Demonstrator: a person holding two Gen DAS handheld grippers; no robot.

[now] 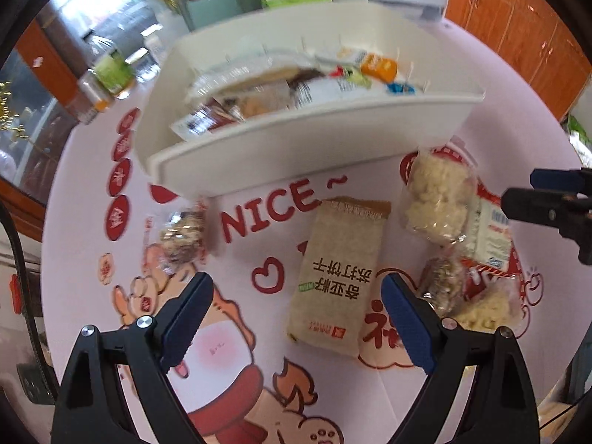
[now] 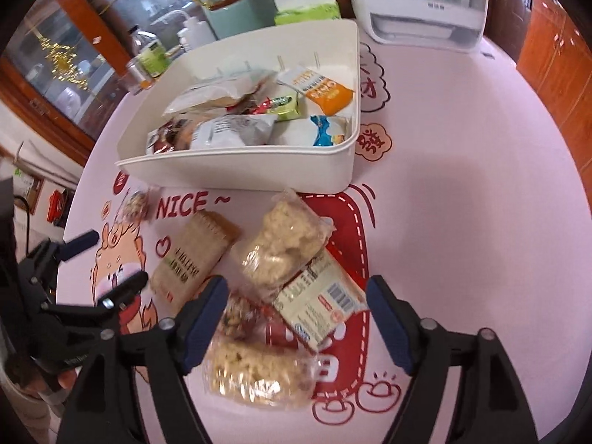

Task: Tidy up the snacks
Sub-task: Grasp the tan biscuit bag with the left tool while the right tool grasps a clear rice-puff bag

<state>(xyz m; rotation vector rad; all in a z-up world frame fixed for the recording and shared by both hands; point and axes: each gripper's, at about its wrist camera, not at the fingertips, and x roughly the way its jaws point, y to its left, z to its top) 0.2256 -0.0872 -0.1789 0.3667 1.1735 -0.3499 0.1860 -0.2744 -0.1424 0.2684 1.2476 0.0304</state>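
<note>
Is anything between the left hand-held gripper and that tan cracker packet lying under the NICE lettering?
Nothing visible. The left hand-held gripper stands open right over the tan cracker packet, with only bare tablecloth on its left. The nearest other snack, a nut bar packet, lies just outside the right finger, apart from the crackers.
</note>
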